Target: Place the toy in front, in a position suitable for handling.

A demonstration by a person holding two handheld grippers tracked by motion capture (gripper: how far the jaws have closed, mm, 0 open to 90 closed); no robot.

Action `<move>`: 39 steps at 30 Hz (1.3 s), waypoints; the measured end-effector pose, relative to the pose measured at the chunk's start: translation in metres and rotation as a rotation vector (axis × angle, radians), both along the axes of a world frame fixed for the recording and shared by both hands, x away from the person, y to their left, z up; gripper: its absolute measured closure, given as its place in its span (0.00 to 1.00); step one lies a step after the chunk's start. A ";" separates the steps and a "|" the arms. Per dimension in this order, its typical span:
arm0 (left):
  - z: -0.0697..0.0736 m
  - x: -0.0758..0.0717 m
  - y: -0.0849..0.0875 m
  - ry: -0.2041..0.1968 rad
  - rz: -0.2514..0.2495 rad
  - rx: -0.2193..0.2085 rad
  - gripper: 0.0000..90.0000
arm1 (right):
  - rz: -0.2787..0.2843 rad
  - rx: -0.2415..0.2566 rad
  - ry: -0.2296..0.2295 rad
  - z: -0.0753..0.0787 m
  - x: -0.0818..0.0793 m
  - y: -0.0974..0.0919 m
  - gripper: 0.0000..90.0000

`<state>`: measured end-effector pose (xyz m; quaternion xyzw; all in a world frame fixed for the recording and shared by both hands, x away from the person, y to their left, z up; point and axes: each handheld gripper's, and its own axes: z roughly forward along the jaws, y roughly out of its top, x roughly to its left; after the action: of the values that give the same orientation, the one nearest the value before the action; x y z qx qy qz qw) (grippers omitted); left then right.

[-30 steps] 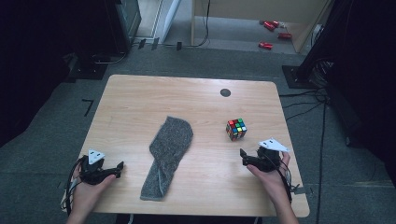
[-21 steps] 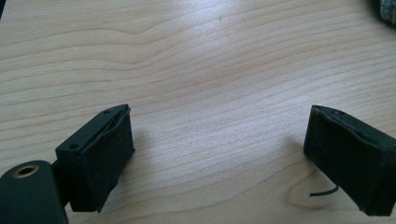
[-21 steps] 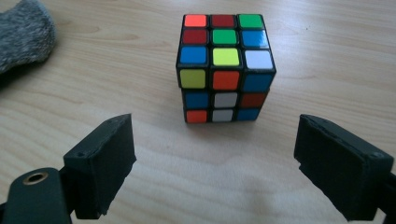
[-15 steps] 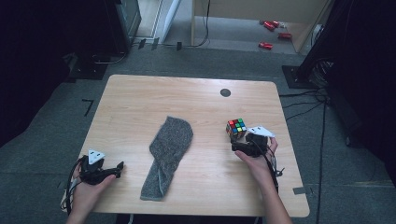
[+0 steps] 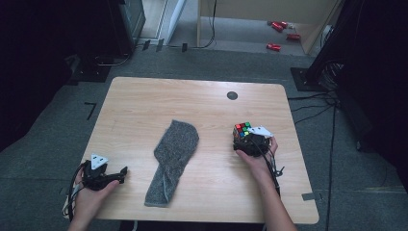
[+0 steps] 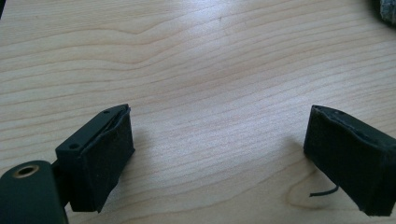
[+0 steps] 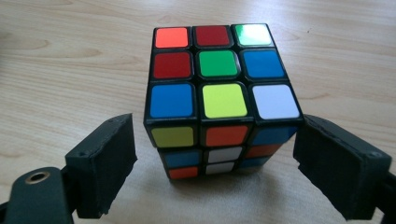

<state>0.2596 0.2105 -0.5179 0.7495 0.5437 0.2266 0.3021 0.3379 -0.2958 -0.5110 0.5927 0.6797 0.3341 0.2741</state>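
Now puzzle cube (image 7: 223,100) sits on table (image 5: 192,101), right of grey sock (image 5: 174,156), between wide-open jaws of right gripper (image 7: 215,170), pads not touching. Left gripper (image 6: 219,158) well left of cube, open, holding nothing.

scrambled puzzle cube (image 7: 223,100) sits flat on the wooden table (image 5: 144,110).

Glossy plastic cube (image 7: 222,100) on matt wooden table (image 5: 144,106); woolly cloth (image 5: 173,159).

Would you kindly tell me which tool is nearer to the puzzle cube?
The right tool: its open jaws flank the puzzle cube. The left tool sits beyond the grey cloth.
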 end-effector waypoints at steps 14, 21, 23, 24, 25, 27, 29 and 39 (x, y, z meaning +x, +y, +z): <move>0.000 0.000 0.000 0.000 0.000 0.000 0.10 | 0.003 -0.022 -0.024 -0.003 0.000 0.004 0.37; 0.000 0.000 0.000 0.000 0.000 0.000 0.10 | 0.093 -0.008 -0.068 0.008 -0.019 0.012 0.38; 0.000 0.000 0.000 0.000 0.000 0.000 0.10 | 0.138 -0.014 -0.082 0.013 -0.031 0.018 0.38; 0.000 0.000 0.000 0.000 0.001 -0.001 0.10 | 0.138 -0.014 -0.082 0.013 -0.031 0.018 0.38; 0.000 0.000 0.000 -0.001 0.001 -0.001 0.10 | 0.150 -0.013 -0.086 0.014 -0.034 0.020 0.38; 0.000 0.000 0.000 0.000 0.001 -0.001 0.10 | 0.180 -0.009 -0.097 0.018 -0.042 0.023 0.38; 0.000 0.000 0.000 -0.001 0.003 -0.001 0.10 | 0.210 -0.002 -0.107 0.022 -0.050 0.027 0.38; 0.001 0.000 -0.001 0.008 -0.005 0.003 0.10 | 0.331 0.016 -0.111 0.034 -0.085 0.042 0.38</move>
<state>0.2593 0.2091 -0.5170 0.7523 0.5426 0.2234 0.2995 0.2527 -0.2542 -0.4767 0.4557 0.7490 0.4122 0.2478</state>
